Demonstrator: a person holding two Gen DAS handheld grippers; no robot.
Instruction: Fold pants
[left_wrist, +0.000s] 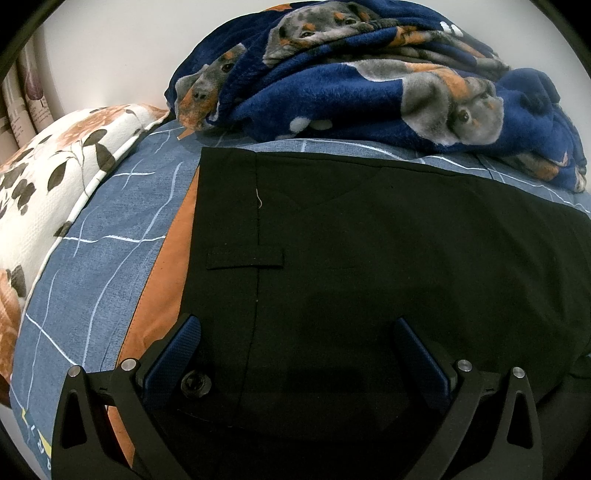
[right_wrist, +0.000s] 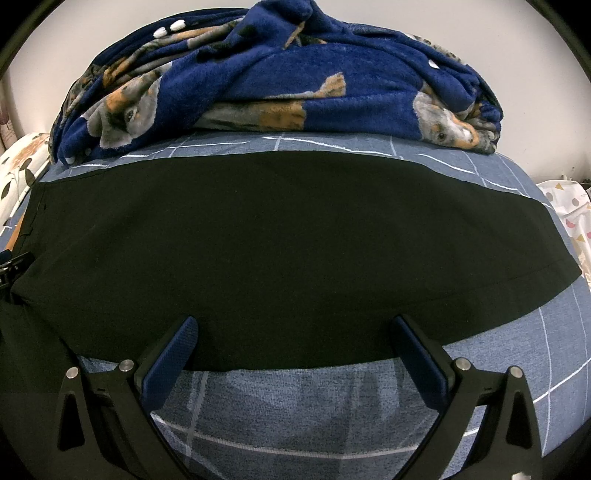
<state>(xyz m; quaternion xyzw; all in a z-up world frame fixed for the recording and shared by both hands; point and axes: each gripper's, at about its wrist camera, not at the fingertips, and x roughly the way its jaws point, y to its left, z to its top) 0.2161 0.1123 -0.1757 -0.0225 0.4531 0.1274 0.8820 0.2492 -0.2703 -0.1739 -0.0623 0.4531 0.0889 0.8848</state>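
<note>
Left claw (left_wrist: 297, 325), right claw (right_wrist: 295, 323) spread.

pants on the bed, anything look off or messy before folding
Little stands out: the black pants lie flat on the blue bedsheet. One loose white thread hangs from the waistband seam, and the dog-print blanket is bunched up behind them.

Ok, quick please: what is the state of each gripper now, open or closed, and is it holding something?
Left gripper: open, holding nothing, over the waistband of the black pants.
Right gripper: open, holding nothing, at the pants' near edge.
</note>
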